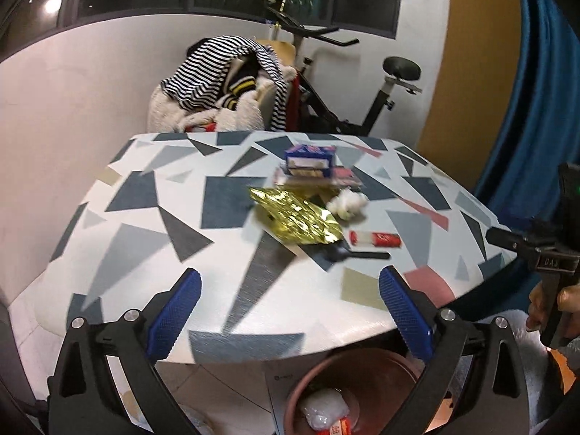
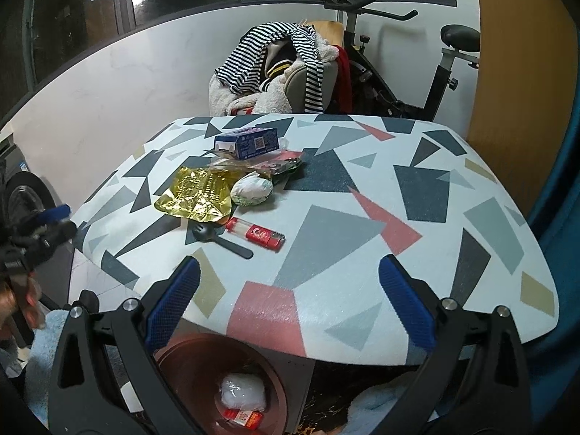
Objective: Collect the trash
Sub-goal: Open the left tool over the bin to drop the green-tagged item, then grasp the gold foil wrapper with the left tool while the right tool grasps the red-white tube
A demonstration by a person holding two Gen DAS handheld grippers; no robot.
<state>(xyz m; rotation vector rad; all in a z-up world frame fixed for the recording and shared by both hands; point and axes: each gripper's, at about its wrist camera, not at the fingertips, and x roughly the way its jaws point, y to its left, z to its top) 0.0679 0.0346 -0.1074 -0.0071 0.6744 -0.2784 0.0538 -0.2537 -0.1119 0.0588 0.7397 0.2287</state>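
1. Left hand-held gripper (image 1: 290,311): blue pads spread wide, nothing between them. It hangs over the near edge of the counter (image 1: 119,253), above the brown bin (image 1: 366,366).
2. Right hand-held gripper (image 2: 290,308): pads likewise apart and empty, at the same near edge, with the bin (image 2: 188,359) below and to its left.
3. Bin contents: a white wad and a red-labelled packet already lie inside.
4. Remaining trash sits clustered mid-counter, ahead of both grippers: gold foil wrapper (image 2: 195,195), white crumpled wad (image 2: 252,190), blue carton (image 2: 246,143) on flat packets, black plastic spoon (image 2: 217,241), red-and-white tube (image 2: 255,233).
5. Governing relation: spoon and tube are nearest. In the right view they lie ahead and left of centre; in the left view, ahead and right (image 1: 375,239).
6. Axis: the tube lies nearly crosswise to both grippers, slightly angled.
7. Judgement: neither gripper is clearly nearer the tube.
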